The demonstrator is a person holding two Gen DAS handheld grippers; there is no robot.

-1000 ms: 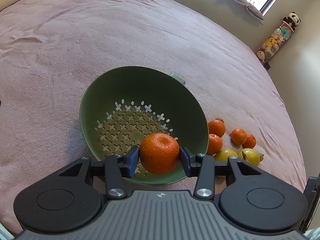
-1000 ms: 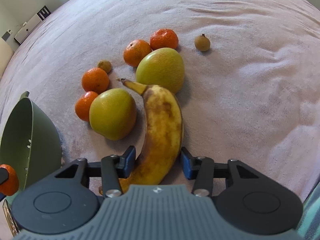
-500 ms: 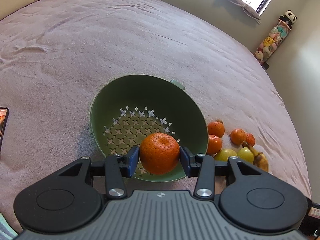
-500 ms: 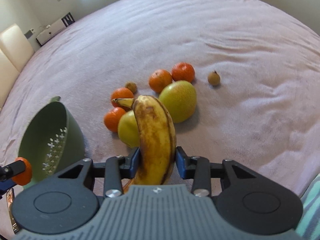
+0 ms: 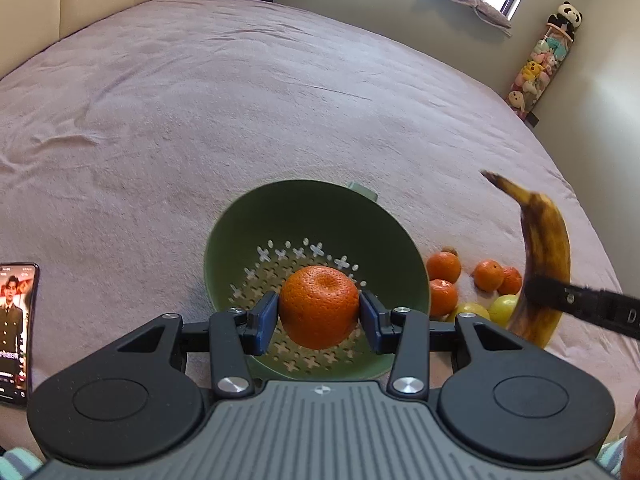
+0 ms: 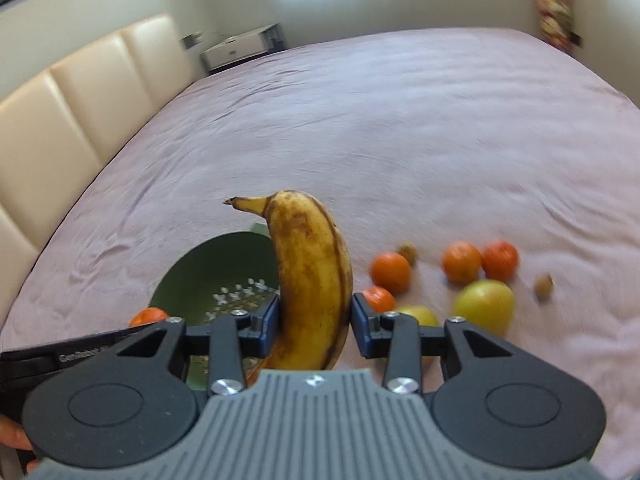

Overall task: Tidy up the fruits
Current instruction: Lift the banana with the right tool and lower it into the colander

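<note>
- Colander (image 5: 240, 232) holds no fruit yet.
- Left tongs (image 5: 319, 317) pinch a mandarin (image 5: 319, 306) above it.
- Right tongs (image 6: 315, 322) pinch the banana (image 6: 310, 264).
- Other fruit waits on the bed (image 5: 240, 100).

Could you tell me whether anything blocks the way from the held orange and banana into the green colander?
Nothing visible does. The orange in the left gripper hangs over the colander, which holds no fruit. The banana in the right gripper is raised beside it, above the loose fruit.
</note>
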